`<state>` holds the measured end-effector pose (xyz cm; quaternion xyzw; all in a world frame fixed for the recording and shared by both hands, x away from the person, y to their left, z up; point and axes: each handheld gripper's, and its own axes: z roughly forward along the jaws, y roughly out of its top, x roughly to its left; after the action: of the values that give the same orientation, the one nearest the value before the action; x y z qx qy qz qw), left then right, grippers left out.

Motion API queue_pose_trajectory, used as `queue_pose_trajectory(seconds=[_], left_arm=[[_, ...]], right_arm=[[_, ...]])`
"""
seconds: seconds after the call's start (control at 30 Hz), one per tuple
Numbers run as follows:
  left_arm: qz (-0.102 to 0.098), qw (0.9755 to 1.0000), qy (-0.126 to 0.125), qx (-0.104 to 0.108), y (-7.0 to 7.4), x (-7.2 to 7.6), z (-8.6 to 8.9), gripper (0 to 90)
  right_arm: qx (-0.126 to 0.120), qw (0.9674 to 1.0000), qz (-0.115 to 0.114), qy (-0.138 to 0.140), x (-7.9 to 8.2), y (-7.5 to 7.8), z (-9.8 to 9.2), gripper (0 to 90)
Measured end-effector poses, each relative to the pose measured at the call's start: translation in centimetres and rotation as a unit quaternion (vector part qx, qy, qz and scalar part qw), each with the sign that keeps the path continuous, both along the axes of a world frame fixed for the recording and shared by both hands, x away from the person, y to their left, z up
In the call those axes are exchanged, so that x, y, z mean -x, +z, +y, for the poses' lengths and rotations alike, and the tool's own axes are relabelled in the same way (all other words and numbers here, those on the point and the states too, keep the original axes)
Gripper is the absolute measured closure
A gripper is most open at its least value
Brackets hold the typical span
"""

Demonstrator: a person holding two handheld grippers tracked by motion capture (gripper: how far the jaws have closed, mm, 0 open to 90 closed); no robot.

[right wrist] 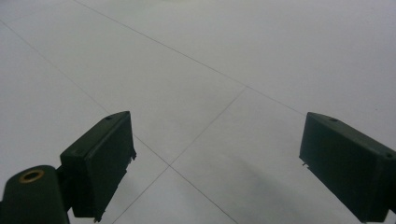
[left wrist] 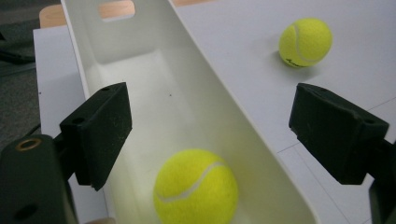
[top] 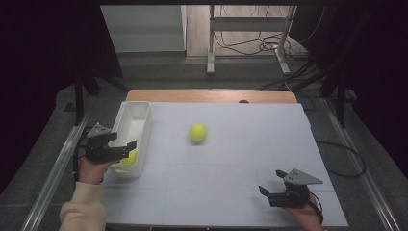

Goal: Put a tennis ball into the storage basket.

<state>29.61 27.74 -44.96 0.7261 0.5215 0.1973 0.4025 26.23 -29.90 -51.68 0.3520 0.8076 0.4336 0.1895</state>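
High view: white rectangular plastic bin (top: pixel 136 126) sits at left-centre of frame on the white sheet-covered bench (top: pixel 231 192). Left tool (top: pixel 126 148) hangs over the bin's near end, lower left of frame, held by a hand w/ a cream sleeve (top: pixel 82 211). Its jaws stand apart, nothing pressed btwn them. Just under the tips, a fuzzy yellow-green tennis ball (top: pixel 129 158) lies inside the bin at its near end. Second yellow-green tennis ball (top: pixel 197 132) rests on the open bench near frame centre, well apart from the bin and both tools. Right tool (top: pixel 270 185) is at lower right of frame, low over the bench, jaws apart, holding nothing.

Left gripper view: both black jaws rise from the bottom corners w/ a wide gap. The ball in the bin (left wrist: pixel 195 186) lies at bottom centre, below and btwn the jaws, on the bin floor; pads don't touch it. Bin's right wall (left wrist: pixel 219 88) runs diagonally from top centre to lower right. Second ball (left wrist: pixel 305 42) sits upper right, on the bench outside the bin.

Right gripper view: two black jaws at the lower corners, set wide, empty btwn. Bench sheet w/ thin grid lines (right wrist: pixel 205 84) lies beyond.
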Motion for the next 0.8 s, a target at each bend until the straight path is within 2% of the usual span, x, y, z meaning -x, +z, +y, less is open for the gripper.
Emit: queue_pose_trajectory(seconds=[0.2, 0.43, 0.57, 0.8], left_arm=[[-0.01, 0.9999, -0.009, 0.003, 0.2, 0.1, -0.3, 14.1], [-0.013, 0.9997, -0.022, 0.001, 0.1, 0.1, -0.9, 13.9], [-0.02, 0.9993, -0.031, 0.008, 0.1, 0.1, -1.4, 13.9], [-0.039, 0.9972, -0.06, 0.02, 0.5, 0.6, -2.4, 14.0]], right_arm=[[-0.001, 1.0, 0.0, 0.0, 0.0, 0.0, 0.0, 10.5], [-0.002, 1.0, -0.001, 0.001, -0.1, 0.0, 0.0, 10.5], [-0.004, 1.0, -0.001, 0.001, -0.1, 0.1, 0.0, 10.5], [-0.005, 1.0, -0.003, -0.007, -0.1, 0.1, 0.0, 10.5]])
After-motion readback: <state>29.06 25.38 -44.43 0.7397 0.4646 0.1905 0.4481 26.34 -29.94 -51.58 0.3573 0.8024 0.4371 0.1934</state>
